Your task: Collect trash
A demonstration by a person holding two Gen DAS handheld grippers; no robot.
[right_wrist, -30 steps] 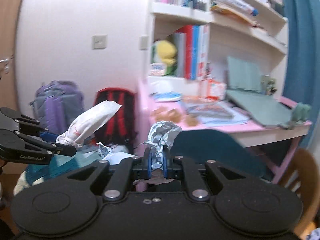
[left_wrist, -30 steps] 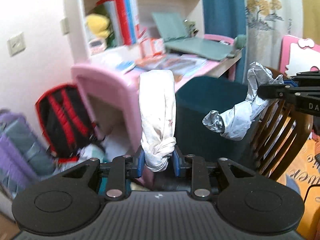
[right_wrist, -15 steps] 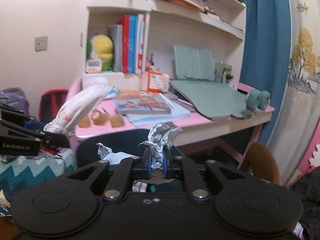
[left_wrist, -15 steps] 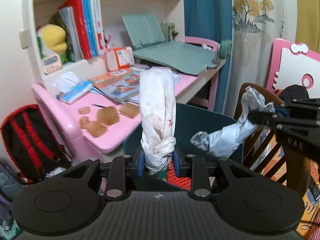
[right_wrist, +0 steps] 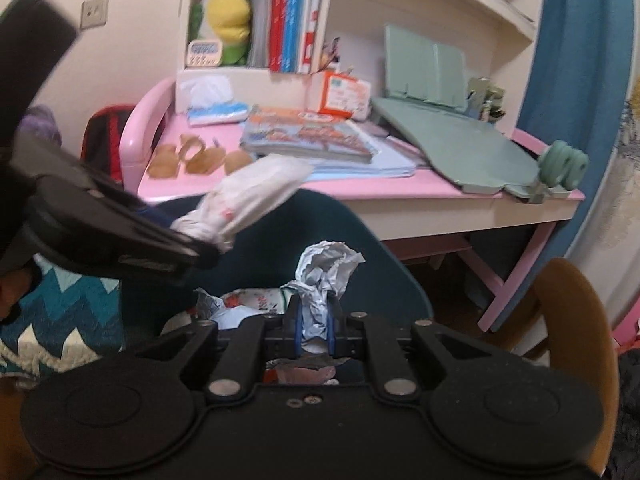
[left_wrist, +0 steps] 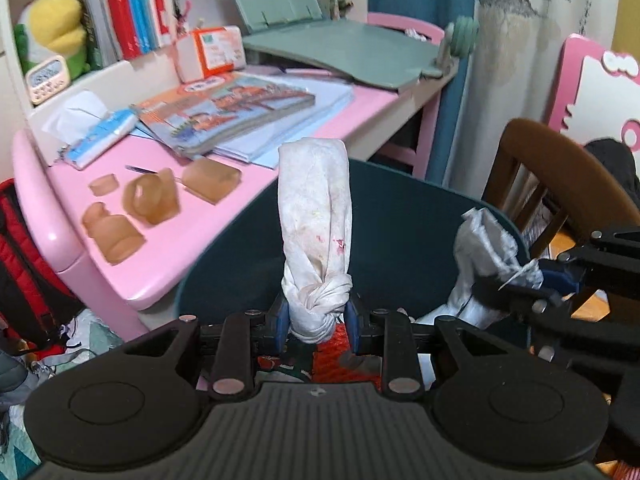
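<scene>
Left gripper (left_wrist: pixel 316 318) is clamped on the knotted end of a stained white cloth-like bundle (left_wrist: pixel 314 220), soft and wrinkled, rolled into a fat tube that stands upright from the blue pads (left_wrist: pixel 281 320); small pink-red specks on its side; right gripper (right_wrist: pixel 314 330) pinches a crumpled silvery-grey wad of foil or paper (right_wrist: pixel 326 270), sharp-creased and irregular, sticking up between its blue pads; both pieces of trash sit over the dark teal round bin (left_wrist: pixel 400 216), smooth plastic with a curved rim; inside it, in the right wrist view, lie crushed wrappers, white, light blue and printed red (right_wrist: pixel 240 304); in the left wrist view the right gripper's black arm comes in from the right edge with the grey wad just beside the bin's right rim; in the right wrist view the left gripper's black body blocks the left side, the white bundle tilted across the bin's far rim; behind the bin, a glossy pink desk (left_wrist: pixel 168 248) with rounded edges carries translucent brown curled tape pieces (left_wrist: pixel 150 198), a stack of orange-covered books (left_wrist: pixel 228 108), a tissue pack (left_wrist: pixel 94 132), a sage-green slanted board (left_wrist: pixel 352 50); brown wooden chair (left_wrist: pixel 560 168) to the right; red-black backpack (left_wrist: pixel 24 256) at the left
</scene>
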